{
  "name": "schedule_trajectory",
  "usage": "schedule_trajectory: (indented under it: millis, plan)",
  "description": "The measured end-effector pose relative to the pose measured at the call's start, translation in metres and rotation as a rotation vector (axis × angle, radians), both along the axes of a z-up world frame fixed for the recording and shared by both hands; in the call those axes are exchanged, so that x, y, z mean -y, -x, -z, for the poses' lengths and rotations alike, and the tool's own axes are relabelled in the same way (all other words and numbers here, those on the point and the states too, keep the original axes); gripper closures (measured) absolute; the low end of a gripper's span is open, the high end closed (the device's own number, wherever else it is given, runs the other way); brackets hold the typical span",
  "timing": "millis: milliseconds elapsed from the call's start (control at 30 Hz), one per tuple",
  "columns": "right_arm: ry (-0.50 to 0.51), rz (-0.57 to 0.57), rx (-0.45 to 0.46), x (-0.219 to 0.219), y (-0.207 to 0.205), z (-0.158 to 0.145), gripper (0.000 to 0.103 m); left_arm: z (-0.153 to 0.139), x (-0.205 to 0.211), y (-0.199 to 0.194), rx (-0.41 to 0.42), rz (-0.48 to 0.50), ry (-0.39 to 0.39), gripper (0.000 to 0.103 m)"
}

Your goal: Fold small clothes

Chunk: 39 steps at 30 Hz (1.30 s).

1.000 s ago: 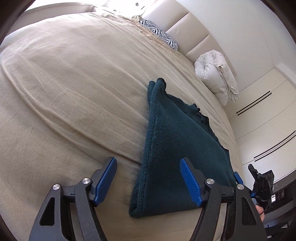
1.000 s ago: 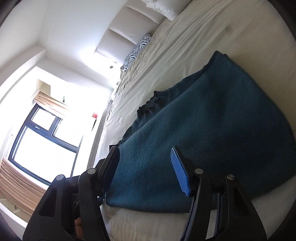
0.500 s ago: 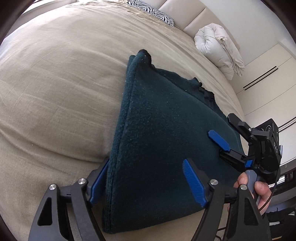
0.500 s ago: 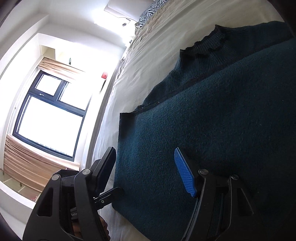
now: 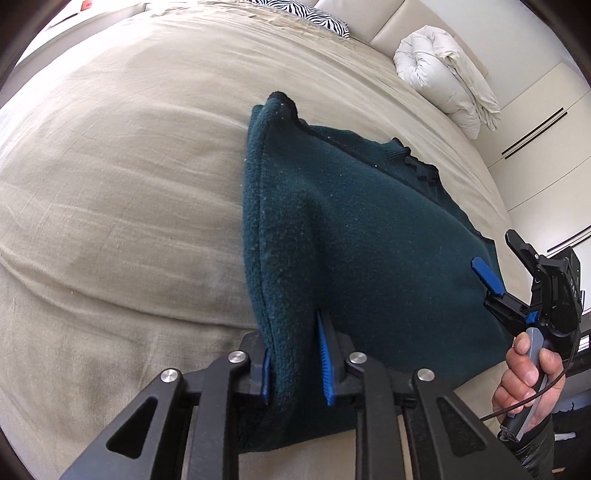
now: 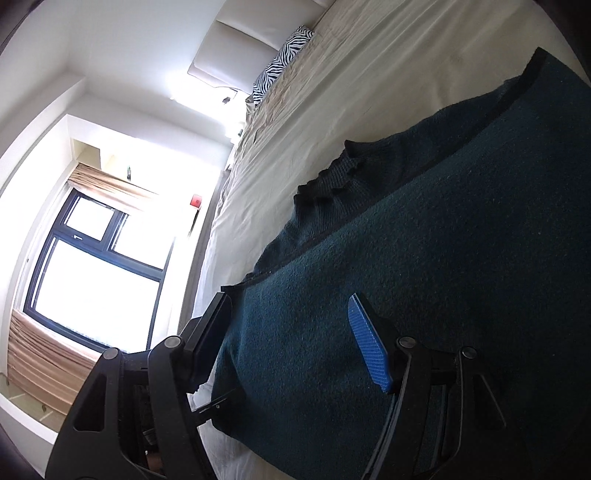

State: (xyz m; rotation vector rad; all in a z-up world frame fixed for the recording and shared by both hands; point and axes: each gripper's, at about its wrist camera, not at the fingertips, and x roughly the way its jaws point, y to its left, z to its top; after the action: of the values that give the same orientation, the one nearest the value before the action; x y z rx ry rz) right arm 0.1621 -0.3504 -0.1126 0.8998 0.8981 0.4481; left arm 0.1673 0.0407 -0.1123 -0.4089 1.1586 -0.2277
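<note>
A dark teal knit sweater (image 5: 369, 240) lies folded on the beige bed (image 5: 129, 166). My left gripper (image 5: 295, 365) is shut on the sweater's near left edge, with a ridge of fabric pinched between its blue pads. My right gripper (image 6: 295, 321) is open and straddles the sweater's near right corner (image 6: 424, 277), one finger off its edge, the other above the cloth. It also shows in the left wrist view (image 5: 506, 266), held by a hand. The ribbed collar (image 6: 332, 177) lies at the far side.
A rolled white duvet (image 5: 443, 74) and a zebra pillow (image 5: 314, 14) lie by the headboard. White wardrobe doors (image 5: 546, 155) stand to the right. A window (image 6: 92, 277) is beyond the bed's left side.
My left gripper went from open to shut on the sweater's edge, bunching the fabric into a ridge. My right gripper stayed open and shifted slightly along the near corner.
</note>
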Motion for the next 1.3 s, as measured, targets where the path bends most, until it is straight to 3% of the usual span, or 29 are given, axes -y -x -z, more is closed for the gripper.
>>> schedule_trajectory:
  millis: [200,467,600,700,933,1167,1300]
  plan:
    - [-0.008,-0.104,0.005,-0.039,-0.002,0.000,0.038,0.001,-0.008,0.000,-0.020,-0.022,0.082,0.088]
    - [-0.021,-0.180,-0.018,-0.067,-0.001,0.003,0.038,0.009,-0.032,0.006,-0.041,-0.083,0.266,0.089]
    - [0.019,-0.213,-0.077,-0.084,-0.010,0.020,0.038,0.012,-0.040,0.010,-0.043,-0.109,0.325,0.090]
    - [0.023,-0.220,-0.066,-0.085,-0.012,0.028,0.038,0.004,-0.041,0.014,-0.027,-0.107,0.329,0.090]
    - [-0.078,-0.193,-0.081,-0.066,-0.010,0.025,0.038,-0.032,-0.022,0.015,0.043,-0.059,0.307,0.090]
    - [-0.134,-0.154,-0.049,-0.025,-0.008,0.010,0.037,-0.075,0.047,0.002,0.144,0.093,0.228,0.090]
    - [-0.195,-0.120,-0.031,0.008,-0.005,0.006,0.037,-0.078,0.098,-0.008,0.160,0.188,0.212,0.090]
